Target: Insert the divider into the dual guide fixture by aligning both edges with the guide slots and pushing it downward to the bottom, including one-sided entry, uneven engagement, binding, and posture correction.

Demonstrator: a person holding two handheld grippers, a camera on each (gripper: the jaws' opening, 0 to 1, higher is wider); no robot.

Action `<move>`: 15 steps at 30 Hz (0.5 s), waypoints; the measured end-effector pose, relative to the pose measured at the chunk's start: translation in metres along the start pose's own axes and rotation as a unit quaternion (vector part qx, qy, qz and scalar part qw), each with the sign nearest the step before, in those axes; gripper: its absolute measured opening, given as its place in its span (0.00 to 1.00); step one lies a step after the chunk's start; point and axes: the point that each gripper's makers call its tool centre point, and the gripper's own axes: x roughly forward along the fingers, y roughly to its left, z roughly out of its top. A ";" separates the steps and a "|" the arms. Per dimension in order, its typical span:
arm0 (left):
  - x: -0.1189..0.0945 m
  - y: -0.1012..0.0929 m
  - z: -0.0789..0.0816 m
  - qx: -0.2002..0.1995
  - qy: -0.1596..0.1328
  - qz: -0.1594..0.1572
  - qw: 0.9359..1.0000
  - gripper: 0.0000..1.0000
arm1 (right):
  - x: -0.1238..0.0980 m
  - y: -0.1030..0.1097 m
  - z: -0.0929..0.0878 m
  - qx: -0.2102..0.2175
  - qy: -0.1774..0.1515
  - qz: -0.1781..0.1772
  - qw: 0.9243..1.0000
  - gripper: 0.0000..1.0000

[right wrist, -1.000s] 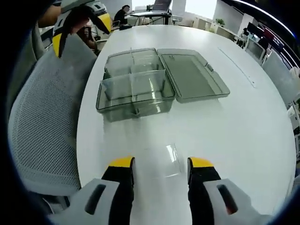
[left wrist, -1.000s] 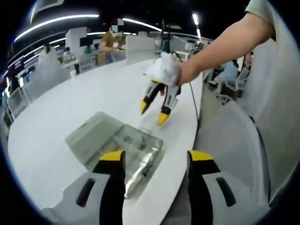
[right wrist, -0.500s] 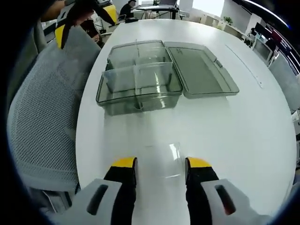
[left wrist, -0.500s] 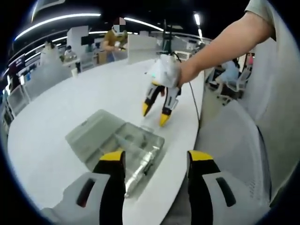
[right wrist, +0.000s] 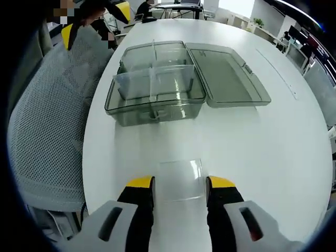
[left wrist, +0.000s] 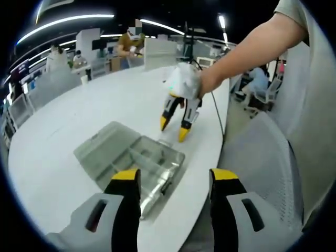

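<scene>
In the right gripper view we see our right gripper (right wrist: 179, 185) low over the white table (right wrist: 273, 152), its yellow-tipped jaws apart with the clear divider (right wrist: 180, 180) lying flat on the table between them. Half a second ago the divider sat a little further ahead of the tips; now the jaws reach along both its sides, though we cannot tell whether they touch it. Beyond it stands the smoky transparent compartment box (right wrist: 155, 86), our dual guide fixture, with its hinged lid (right wrist: 227, 75) laid open flat to the right. The box looks slightly nearer than before, which fits the camera moving. A grey mesh chair (right wrist: 47, 136) sits at the table's left edge.

In the left gripper view our left gripper (left wrist: 175, 179) hangs above the near end of the box (left wrist: 131, 157), jaws wide apart and holding nothing, much as it did a moment ago. Past the box, the right gripper (left wrist: 175, 127) points down at the table (left wrist: 79, 115), held by a hand (left wrist: 210, 80), a touch lower than earlier.
</scene>
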 end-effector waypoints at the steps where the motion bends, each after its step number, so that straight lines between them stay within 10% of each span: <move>1: 0.000 0.000 0.000 -0.001 0.000 0.000 1.000 0.51 | 0.000 0.000 0.000 -0.002 0.000 0.001 1.000 0.36; 15: -0.001 0.000 -0.003 -0.004 0.004 0.002 1.000 0.51 | 0.001 -0.002 0.000 -0.003 0.009 0.013 1.000 0.29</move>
